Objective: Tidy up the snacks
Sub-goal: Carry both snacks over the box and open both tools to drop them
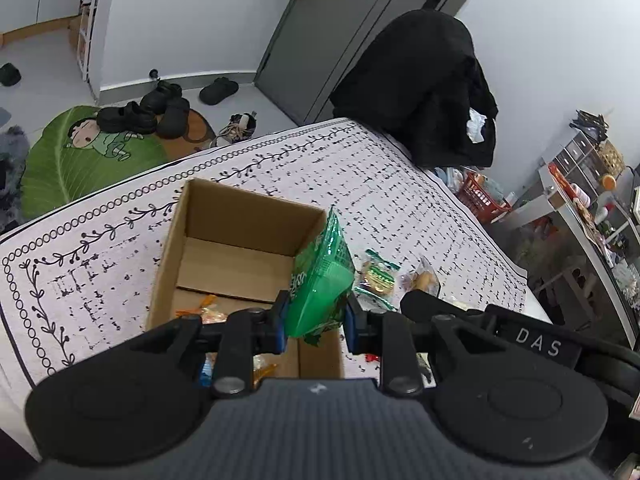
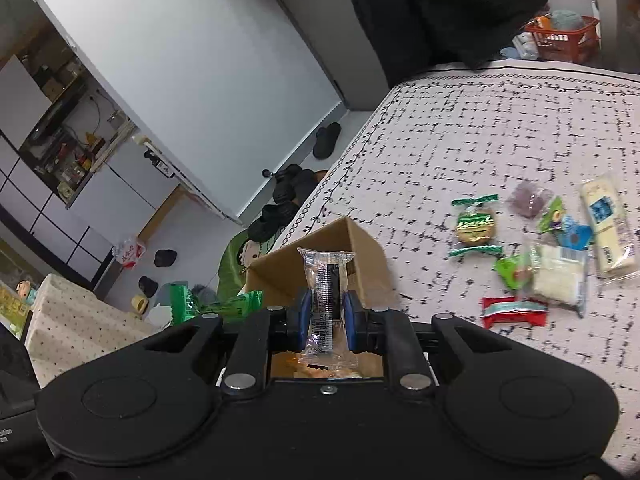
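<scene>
Green plastic is filling the gap of your left claw [image 1: 315, 322]: you are pinching a green packet [image 1: 320, 280] between the blue pads, and it is sticking up and forward from them, hanging over the near right corner of the open cardboard box [image 1: 224, 240]. The box is sitting on the patterned tabletop [image 1: 360, 176], with a few orange-wrapped snacks [image 1: 206, 309] lying on its floor just ahead of the left finger.

Your right claw [image 2: 327, 320] is pressed together on a clear-wrapped snack [image 2: 325, 300] with a dark bar inside; the wrapper is standing upright between the pads, its top edge rising above them and its lower end trailing below. The box [image 2: 360, 264] is lying directly beyond and beneath this claw, and the green packet [image 2: 216, 304] is showing just to the left of it.

The other snacks are lying well to the right on the tabletop [image 2: 480, 128]: a round cookie [image 2: 476, 226] in green-edged wrap, a red bar [image 2: 514, 312], a white packet [image 2: 560, 276] and a pale long packet [image 2: 608, 224], all apart from both claws.
</scene>
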{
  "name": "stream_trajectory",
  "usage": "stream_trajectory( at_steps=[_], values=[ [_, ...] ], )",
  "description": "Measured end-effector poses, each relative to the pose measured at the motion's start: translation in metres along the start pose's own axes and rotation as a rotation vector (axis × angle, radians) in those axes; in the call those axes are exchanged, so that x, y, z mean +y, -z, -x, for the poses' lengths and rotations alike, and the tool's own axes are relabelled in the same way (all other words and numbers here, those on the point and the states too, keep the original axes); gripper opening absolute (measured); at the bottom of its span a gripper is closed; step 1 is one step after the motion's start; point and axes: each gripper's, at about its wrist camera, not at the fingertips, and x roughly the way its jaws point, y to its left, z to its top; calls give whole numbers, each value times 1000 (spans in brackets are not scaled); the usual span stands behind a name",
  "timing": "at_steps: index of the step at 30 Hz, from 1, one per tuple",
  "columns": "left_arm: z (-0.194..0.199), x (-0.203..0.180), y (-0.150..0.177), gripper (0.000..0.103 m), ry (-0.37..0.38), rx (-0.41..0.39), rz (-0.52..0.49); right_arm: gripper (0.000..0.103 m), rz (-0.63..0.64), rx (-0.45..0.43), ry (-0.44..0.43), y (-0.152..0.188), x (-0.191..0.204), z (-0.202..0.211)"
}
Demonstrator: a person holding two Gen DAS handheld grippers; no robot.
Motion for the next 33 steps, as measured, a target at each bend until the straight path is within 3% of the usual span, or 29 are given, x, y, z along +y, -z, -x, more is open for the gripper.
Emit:
stream_trajectory(
  at_steps=[12, 19, 21, 30, 33],
  values=[
    [-14, 34, -13, 26, -12, 26, 41, 19, 12, 45, 1, 8, 21, -29],
    [-19, 46, -17, 34, -35, 36, 93, 38, -22, 59, 32, 9, 13, -30],
    [-18, 47, -17, 43, -43, 36, 92, 49, -22, 50, 40, 8, 11, -26],
    [-15, 34, -12, 67, -68, 47, 63, 53, -48, 36, 73, 10, -13, -8],
    [-14, 27, -9, 70, -87, 58, 43, 62, -54, 30, 85, 12, -20, -1]
  ],
)
